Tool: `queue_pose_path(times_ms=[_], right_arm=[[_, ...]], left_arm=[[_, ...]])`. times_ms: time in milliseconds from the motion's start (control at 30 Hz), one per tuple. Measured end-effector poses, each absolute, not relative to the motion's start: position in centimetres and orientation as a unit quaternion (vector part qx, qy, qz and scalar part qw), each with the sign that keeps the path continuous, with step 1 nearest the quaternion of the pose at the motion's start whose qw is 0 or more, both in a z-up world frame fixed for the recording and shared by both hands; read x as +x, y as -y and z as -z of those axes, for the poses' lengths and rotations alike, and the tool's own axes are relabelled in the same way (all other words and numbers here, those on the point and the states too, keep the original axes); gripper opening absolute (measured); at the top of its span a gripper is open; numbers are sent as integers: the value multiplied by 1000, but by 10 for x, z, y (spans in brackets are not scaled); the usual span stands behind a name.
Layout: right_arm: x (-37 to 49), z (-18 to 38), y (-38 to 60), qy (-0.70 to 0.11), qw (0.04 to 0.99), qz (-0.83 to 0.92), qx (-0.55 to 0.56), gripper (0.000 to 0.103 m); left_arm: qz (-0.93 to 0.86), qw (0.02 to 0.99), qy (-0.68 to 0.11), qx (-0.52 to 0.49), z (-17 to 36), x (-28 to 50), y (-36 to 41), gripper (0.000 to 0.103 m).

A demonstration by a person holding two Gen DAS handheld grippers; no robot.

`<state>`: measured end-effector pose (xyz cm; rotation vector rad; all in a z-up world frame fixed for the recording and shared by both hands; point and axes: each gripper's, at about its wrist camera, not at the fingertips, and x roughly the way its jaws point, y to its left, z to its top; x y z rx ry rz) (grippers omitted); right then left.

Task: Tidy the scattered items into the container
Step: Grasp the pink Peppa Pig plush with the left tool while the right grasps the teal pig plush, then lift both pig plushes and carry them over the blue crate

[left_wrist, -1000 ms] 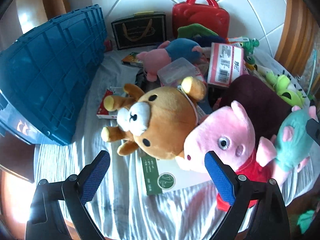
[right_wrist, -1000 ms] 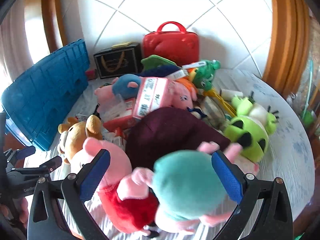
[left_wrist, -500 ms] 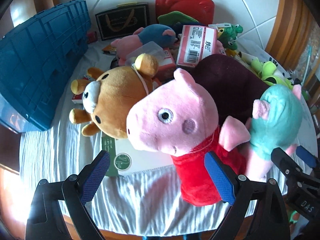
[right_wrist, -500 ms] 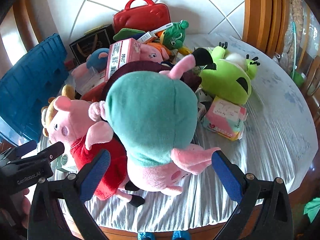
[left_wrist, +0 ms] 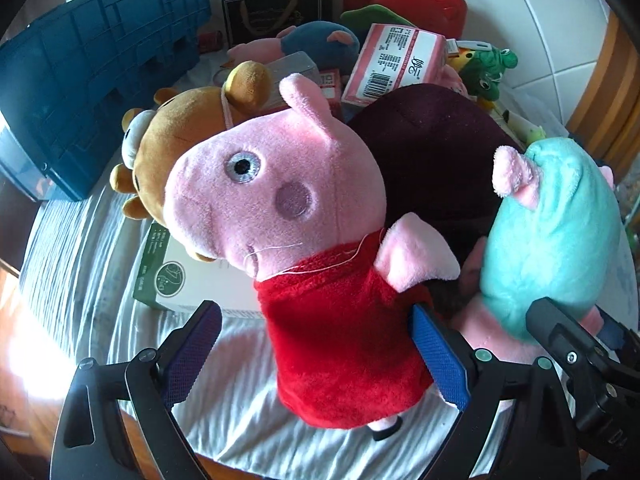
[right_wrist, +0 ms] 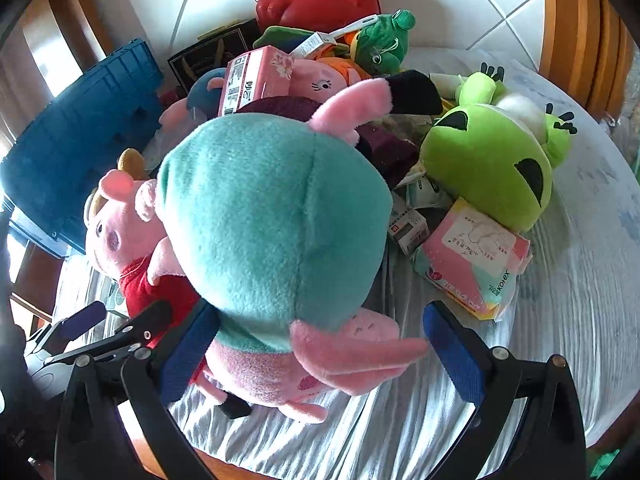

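Observation:
A pink pig plush in a red dress [left_wrist: 304, 208] lies at the table's front edge. My left gripper [left_wrist: 316, 352] is open, its blue pads on either side of the red dress. A pink pig plush in a teal top [right_wrist: 272, 216] lies to its right. My right gripper [right_wrist: 320, 348] is open around that plush's lower body. The teal plush also shows in the left wrist view [left_wrist: 552, 240], and the red-dress pig in the right wrist view [right_wrist: 128, 232]. The blue crate [left_wrist: 92, 92] lies at the far left, tipped on its side.
A brown bear plush [left_wrist: 180, 140], a dark maroon cushion [left_wrist: 432, 152], a pink tissue pack [left_wrist: 392, 64], a white and green box [left_wrist: 188, 276], a green alien plush [right_wrist: 492, 160], a pink Kotex pack [right_wrist: 476, 256] and a red case [right_wrist: 320, 0] crowd the white-clothed table [right_wrist: 560, 320].
Both grippers have moved forward and closer to the plush toys. The red-dress pig now sits between my left pads and the teal pig between my right pads.

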<state>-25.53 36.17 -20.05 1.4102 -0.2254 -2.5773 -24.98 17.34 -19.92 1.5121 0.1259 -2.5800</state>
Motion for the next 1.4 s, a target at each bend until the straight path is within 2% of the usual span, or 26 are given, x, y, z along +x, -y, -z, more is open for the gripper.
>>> queue_pose_path(times_ms=[133, 167, 200, 333, 567, 700, 733, 833, 967, 1400], right_arm=[[-265, 201, -364, 85, 107, 868, 478, 103], [-268, 202, -363, 87, 110, 866, 480, 103], [-271, 202, -361, 87, 114, 865, 482, 103], [-283, 204, -345, 87, 124, 860, 487, 103], [-300, 215, -318, 64, 114, 854, 503, 103], [-303, 225, -316, 43, 97, 852, 513, 103], [-303, 226, -315, 40, 97, 852, 514, 102], [-300, 224, -312, 33, 103, 854, 509, 89], [-294, 219, -310, 26, 106, 858, 501, 86], [-274, 133, -316, 7, 132, 903, 409, 85]], left_arm=[[859, 60, -39, 507, 207, -261, -179, 95], [859, 55, -37, 507, 208, -263, -180, 92], [860, 47, -33, 506, 208, -263, -182, 82], [863, 28, -18, 505, 207, -263, -180, 75], [866, 16, -3, 500, 209, -269, -179, 76], [871, 10, 15, 490, 209, -268, -183, 74], [872, 9, 16, 488, 209, -267, -184, 72], [875, 4, 21, 483, 206, -265, -185, 66], [881, 4, 26, 472, 194, -258, -182, 61], [924, 39, 26, 378, 107, -227, -169, 59]])
